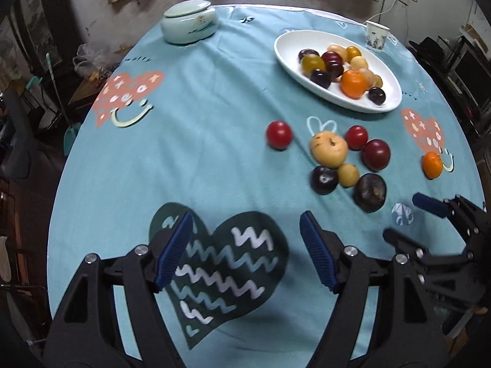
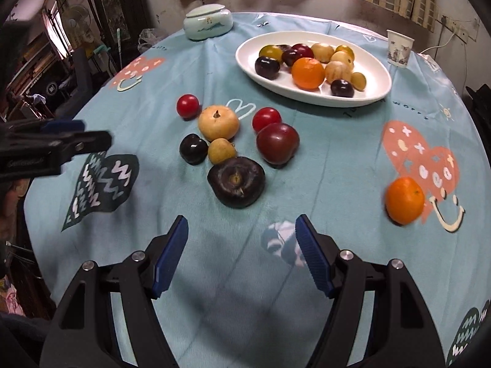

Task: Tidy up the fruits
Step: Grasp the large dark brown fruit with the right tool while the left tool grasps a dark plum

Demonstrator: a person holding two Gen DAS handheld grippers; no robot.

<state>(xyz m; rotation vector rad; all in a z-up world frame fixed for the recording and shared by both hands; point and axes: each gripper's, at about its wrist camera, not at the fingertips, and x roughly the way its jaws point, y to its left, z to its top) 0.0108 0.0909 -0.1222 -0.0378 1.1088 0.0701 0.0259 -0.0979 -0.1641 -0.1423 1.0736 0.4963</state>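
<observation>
From the left wrist camera I see my left gripper [image 1: 245,239] with its jaws apart and nothing between them, hanging over the dark heart print on the blue tablecloth [image 1: 196,159]. The white oval plate [image 1: 285,49] is my landmark: it holds a heap of plums, yellow fruits and one orange, several half hidden behind each other. Nearer to me than the plate lies a loose cluster of fruit [image 1: 346,159], slightly smeared by blur, with a lone orange [image 1: 432,164] off to the plate's right. The right gripper [image 1: 411,214] pokes in at the edge, mostly cut off.

From the right wrist camera my right gripper [image 2: 242,236] stands open and empty, short of the same cluster [image 2: 233,150] below the plate [image 2: 245,58]. The lone orange [image 2: 404,200] is blurred; the left gripper [image 2: 76,135] is a dark smear at the left edge
</observation>
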